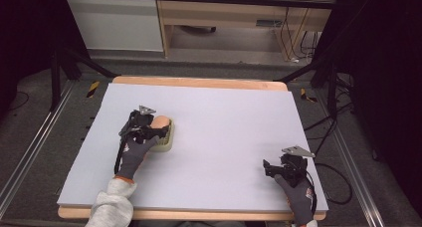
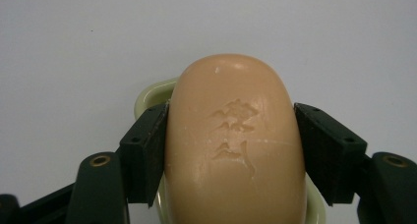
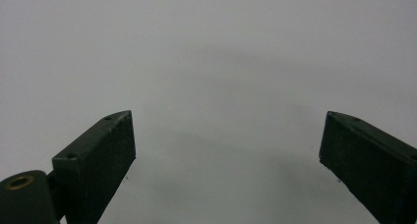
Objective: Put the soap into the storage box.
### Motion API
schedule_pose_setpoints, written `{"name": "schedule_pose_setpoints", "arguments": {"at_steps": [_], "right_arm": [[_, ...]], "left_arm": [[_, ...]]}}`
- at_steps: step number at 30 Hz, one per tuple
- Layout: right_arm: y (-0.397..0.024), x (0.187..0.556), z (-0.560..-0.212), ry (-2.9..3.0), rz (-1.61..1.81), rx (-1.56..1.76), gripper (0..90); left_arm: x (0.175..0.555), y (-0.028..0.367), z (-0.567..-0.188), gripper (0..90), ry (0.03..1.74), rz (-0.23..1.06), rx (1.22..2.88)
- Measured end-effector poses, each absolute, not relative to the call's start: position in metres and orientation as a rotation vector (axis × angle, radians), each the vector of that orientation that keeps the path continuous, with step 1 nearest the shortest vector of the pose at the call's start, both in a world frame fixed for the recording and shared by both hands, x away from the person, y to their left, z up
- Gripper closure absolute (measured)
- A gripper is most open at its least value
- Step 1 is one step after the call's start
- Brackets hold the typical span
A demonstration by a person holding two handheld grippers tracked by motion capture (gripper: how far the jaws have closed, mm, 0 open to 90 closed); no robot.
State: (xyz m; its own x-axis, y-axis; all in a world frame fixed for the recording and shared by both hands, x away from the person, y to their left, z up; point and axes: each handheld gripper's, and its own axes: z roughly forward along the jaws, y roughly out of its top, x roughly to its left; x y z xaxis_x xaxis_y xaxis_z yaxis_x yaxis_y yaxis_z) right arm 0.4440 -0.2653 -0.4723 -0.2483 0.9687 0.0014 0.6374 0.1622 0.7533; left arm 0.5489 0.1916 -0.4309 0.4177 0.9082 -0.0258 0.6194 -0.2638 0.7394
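soap dish (image 2: 152, 94) mostly hidden under soap bar (image 2: 236, 150), embossed mark illegible

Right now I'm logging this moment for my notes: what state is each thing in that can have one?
soap bar: gripped on both sides by the left gripper's fingers, over the dish.
soap dish: on the table beneath the soap, upright.
left gripper: shut on the soap bar.
right gripper: open, fingers wide apart, holding nothing.
table: covered by a pale sheet.
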Motion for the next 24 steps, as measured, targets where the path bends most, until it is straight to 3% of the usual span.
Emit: {"name": "schedule_pose_setpoints", "arguments": {"at_steps": [24], "right_arm": [[-0.264, 0.444, -0.473, 1.956, 0.883, 1.519, 7.1]], "left_arm": [[0.552, 0.191, -0.448, 31.8, 1.318, 0.52, 2.015]]}}
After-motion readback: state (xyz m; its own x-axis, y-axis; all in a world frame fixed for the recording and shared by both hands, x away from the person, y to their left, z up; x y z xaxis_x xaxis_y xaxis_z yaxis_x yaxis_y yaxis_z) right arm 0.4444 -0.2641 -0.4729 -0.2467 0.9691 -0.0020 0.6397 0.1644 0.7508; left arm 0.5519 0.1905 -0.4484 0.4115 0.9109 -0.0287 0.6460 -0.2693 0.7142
